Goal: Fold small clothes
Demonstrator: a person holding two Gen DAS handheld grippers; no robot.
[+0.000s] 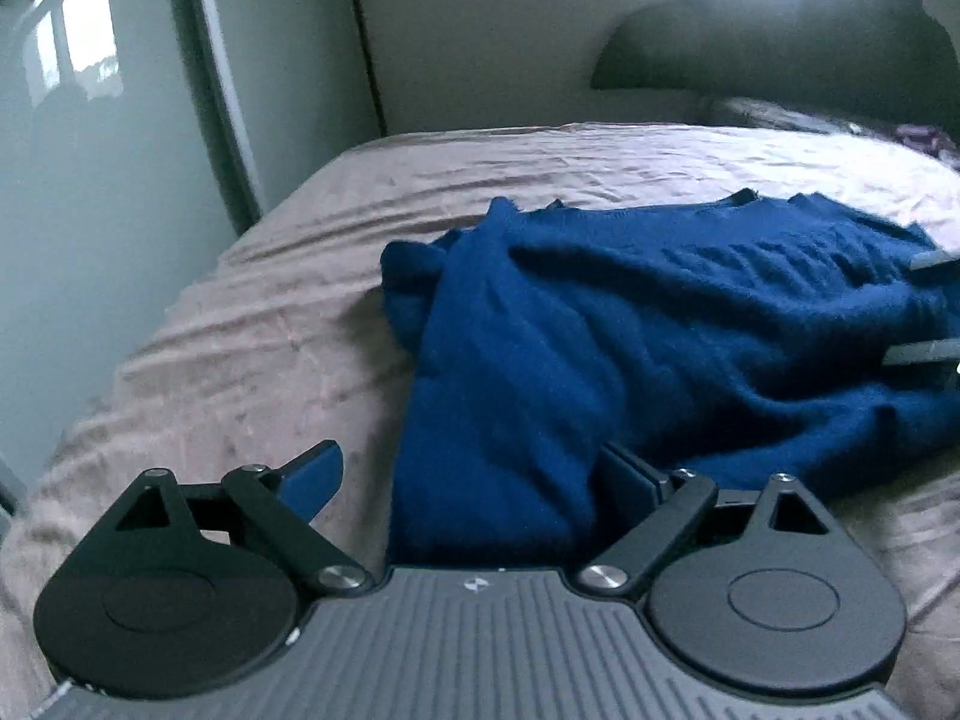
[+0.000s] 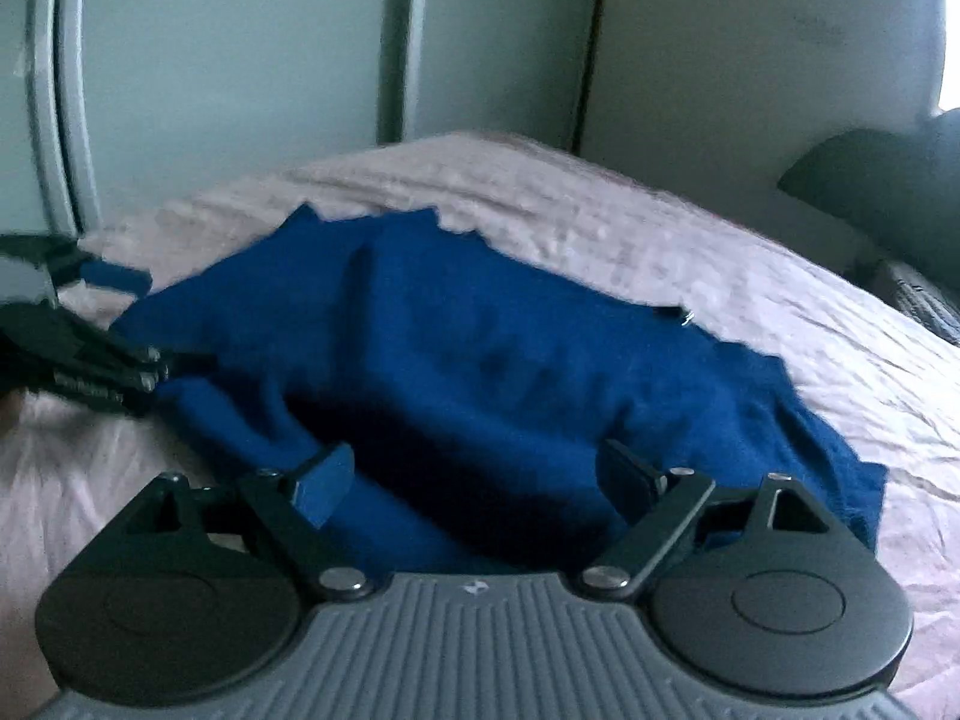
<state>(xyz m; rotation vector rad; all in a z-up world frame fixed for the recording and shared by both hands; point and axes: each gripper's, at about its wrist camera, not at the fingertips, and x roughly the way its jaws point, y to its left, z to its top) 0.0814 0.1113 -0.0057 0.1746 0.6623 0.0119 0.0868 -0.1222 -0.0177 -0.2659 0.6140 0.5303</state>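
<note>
Nearest the left wrist camera, the left gripper [image 1: 474, 474] is standing released, its jaws spread wide. The near edge of the blue sweater [image 1: 630, 324] is lying in the gap between them, but neither pad is pressing on it. The right gripper [image 2: 474, 474] is likewise standing released over the sweater [image 2: 480, 360], with dark folds of the cloth lying between its spread fingers and nothing clamped.

The sweater is lying crumpled on the bed [image 1: 240, 324], on a wrinkled pale pinkish sheet. In the left wrist view it is spreading from the gripper away toward the right, with a bunched fold sticking out on its left side. The right gripper's fingertips [image 1: 924, 354] are showing at the right edge of that view, over the cloth. In the right wrist view the left gripper [image 2: 120, 324] is showing at the left edge, just beside the sweater's left end.

Farther off, a dark rounded headboard [image 1: 780, 54] is rising beyond the bed, and pale glossy wardrobe doors [image 2: 228, 60] are standing along the wall.
</note>
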